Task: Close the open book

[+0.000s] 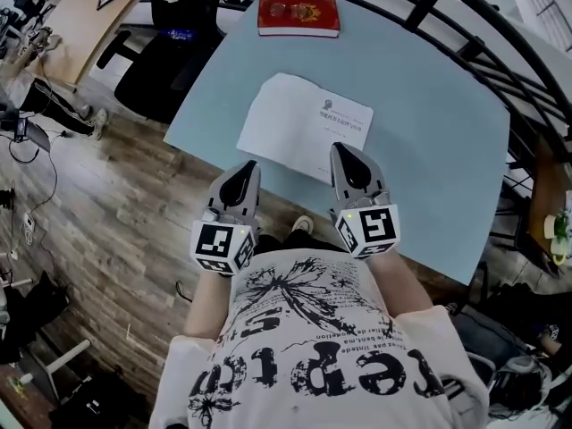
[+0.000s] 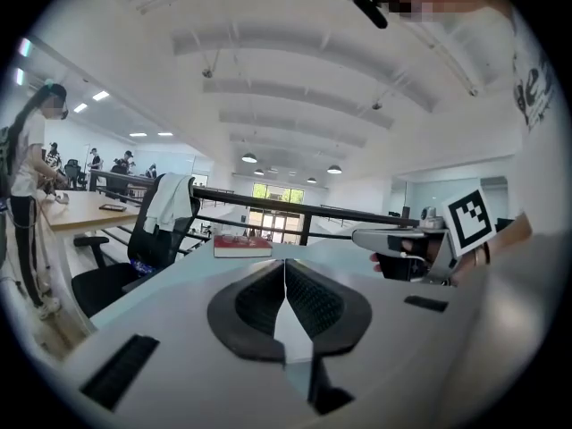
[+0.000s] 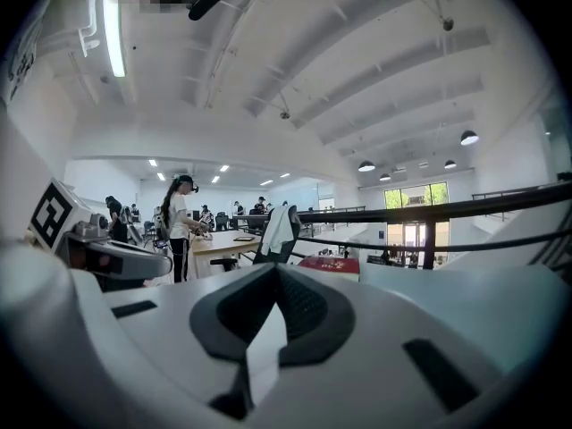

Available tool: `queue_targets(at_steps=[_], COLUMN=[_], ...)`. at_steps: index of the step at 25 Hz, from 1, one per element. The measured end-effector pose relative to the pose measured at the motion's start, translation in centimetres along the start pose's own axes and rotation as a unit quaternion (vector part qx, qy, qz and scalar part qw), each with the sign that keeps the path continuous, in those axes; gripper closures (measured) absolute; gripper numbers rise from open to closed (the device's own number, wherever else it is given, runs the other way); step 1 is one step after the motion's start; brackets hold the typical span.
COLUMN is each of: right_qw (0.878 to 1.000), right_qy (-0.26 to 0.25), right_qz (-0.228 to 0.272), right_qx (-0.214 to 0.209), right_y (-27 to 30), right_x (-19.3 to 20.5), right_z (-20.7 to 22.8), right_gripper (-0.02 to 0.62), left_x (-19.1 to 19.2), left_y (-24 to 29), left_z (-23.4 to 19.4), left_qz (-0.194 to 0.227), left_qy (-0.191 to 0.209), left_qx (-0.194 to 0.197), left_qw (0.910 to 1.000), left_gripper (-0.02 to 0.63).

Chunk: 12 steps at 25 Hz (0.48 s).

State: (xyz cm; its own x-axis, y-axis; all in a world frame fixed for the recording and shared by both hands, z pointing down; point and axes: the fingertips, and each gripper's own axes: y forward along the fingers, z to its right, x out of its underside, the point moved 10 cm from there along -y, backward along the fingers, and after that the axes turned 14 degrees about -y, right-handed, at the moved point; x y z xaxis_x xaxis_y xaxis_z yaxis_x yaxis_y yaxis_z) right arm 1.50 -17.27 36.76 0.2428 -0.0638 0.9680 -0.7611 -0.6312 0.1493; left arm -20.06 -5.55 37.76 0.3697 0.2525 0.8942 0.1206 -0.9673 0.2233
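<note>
White-paged open book point(image 1: 304, 126) lies flat on the pale blue table point(image 1: 429, 150), by its near edge — small print on the right page. Left gripper point(image 1: 247, 168) and right gripper point(image 1: 343, 150) are at the book's near side — jaws together, empty.

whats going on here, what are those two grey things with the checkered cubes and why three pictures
No robot: a person holds a two-jaw gripper in each hand, the left gripper and the right gripper; the patterned cubes belong to them. The head view comes from a camera on the person's head, looking down. The other two come from cameras riding on each gripper, looking along its jaws. On the pale blue table lie an open book with white pages, near the gripper tips, and a closed red book at the far edge. Both grippers' jaws are together, holding nothing.
</note>
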Motion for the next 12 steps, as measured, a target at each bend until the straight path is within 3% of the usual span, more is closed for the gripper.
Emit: queue_targets(at_steps=[6,12], right_qw=[0.999,0.998], right_qy=[0.011,0.016], right_qz=[-0.035,-0.060], right_qx=[-0.010,-0.019], right_y=[2.2,4.1], right_x=[2.1,4.2], right_z=[0.6,-0.1], right_gripper=[0.586,0.586], left_x=[1.8,5.2], left_y=[2.9,5.0], left_z=[-1.8,-4.4], left_qz=[-0.064,-0.139], left_qy=[-0.031,-0.082], left_qx=[-0.001,-0.017], left_qw=[0.9974,0.9868], left_gripper=[0.586,0.584])
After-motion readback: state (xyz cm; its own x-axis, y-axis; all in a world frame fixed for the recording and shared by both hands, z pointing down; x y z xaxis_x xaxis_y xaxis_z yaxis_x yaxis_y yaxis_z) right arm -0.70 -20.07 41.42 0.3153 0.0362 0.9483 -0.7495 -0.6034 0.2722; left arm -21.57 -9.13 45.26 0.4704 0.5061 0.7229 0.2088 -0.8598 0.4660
